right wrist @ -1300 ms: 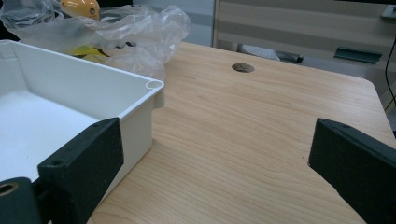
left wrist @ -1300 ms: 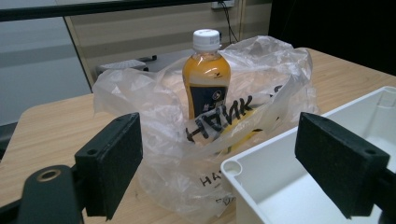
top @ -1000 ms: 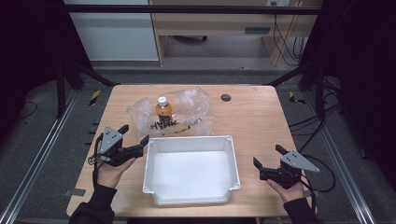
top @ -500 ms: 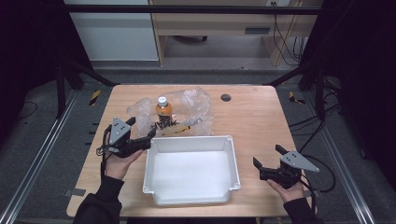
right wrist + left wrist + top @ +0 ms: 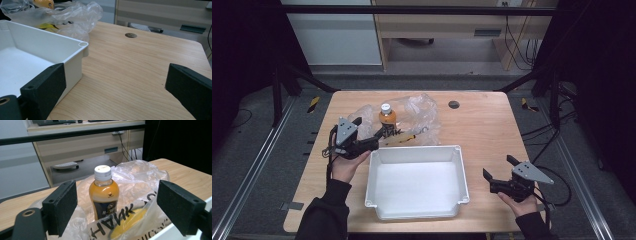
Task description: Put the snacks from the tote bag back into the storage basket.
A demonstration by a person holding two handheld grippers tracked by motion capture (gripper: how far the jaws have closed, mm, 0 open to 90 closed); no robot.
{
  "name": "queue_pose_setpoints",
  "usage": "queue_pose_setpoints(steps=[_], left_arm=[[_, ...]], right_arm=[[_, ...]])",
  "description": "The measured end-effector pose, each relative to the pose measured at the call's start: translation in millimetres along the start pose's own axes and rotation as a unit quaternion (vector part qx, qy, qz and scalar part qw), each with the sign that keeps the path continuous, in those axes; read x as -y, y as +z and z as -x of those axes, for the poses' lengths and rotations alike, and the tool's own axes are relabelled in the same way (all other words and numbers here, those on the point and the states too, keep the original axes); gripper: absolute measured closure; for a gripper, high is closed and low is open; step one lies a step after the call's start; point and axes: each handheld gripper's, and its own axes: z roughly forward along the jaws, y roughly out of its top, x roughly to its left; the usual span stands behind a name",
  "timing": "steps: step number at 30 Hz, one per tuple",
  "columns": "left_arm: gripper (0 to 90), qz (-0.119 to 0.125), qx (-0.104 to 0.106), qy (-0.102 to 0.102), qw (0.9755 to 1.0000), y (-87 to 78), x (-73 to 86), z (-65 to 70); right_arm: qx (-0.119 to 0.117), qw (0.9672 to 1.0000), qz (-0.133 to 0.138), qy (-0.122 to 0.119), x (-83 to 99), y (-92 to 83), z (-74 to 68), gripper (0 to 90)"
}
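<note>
Left gripper [image 5: 373,131] held level at the counter's [image 5: 492,130] left, spread, aimed at the bottle [image 5: 103,192] in the plastic bag [image 5: 140,182], right gripper [image 5: 498,169] spread, low beside the white tub [image 5: 414,150]

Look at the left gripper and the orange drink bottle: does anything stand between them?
No solid thing blocks it. The left gripper, jaws open, faces the bottle, which stands upright inside the clear plastic bag. The bag's crumpled printed front lies across the bottle's lower part, so film sits between pads and bottle there.
</note>
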Motion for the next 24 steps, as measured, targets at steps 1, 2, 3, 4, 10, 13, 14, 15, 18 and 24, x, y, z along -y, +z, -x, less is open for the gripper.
queue_pose_setpoints(steps=[1,2,3,4,10,13,14,15,18,24], left_arm=[[16.9,-0.001,-0.001,0.0,1.0,2.1,-0.4,-0.2],[16.9,-0.001,-0.001,0.0,1.0,2.1,-0.4,-0.2],[17.2,-0.001,-0.001,0.001,1.0,4.0,-0.7,-0.4],[17.3,-0.001,-0.001,0.0,1.0,8.0,-1.0,-0.7],[17.5,-0.002,-0.007,0.002,1.0,19.0,-1.9,-2.3],[17.9,-0.004,-0.011,0.002,0.9999,23.6,-1.6,-3.3],[18.0,-0.004,-0.011,0.002,0.9999,23.6,-1.6,-3.3],[18.0,-0.005,-0.012,0.002,0.9999,25.1,-1.2,-3.9],[18.3,-0.01,-0.018,0.003,0.9998,31.4,0.0,-6.6],[18.6,-0.013,-0.019,0.007,0.9997,39.3,3.3,-7.6]], right_arm=[[0.0,1.0,0.0,0.0,0.0,0.0,0.0,3.4],[0.0,1.0,0.0,0.0,0.0,0.1,0.0,3.4],[0.0,1.0,0.0,0.0,0.0,0.1,0.0,3.4],[0.0,1.0,0.0,0.0,0.1,0.1,0.1,3.4],[-0.001,1.0,-0.001,0.0,0.1,0.2,0.0,3.4],[-0.001,1.0,-0.001,0.001,0.2,0.2,0.1,3.4],[-0.001,1.0,-0.001,0.001,0.2,0.3,0.1,3.4],[-0.001,1.0,-0.001,0.001,0.2,0.3,0.1,3.4],[-0.001,1.0,-0.001,0.0,0.2,0.4,0.1,3.4],[-0.002,1.0,-0.001,0.0,0.1,0.5,0.1,3.4]])
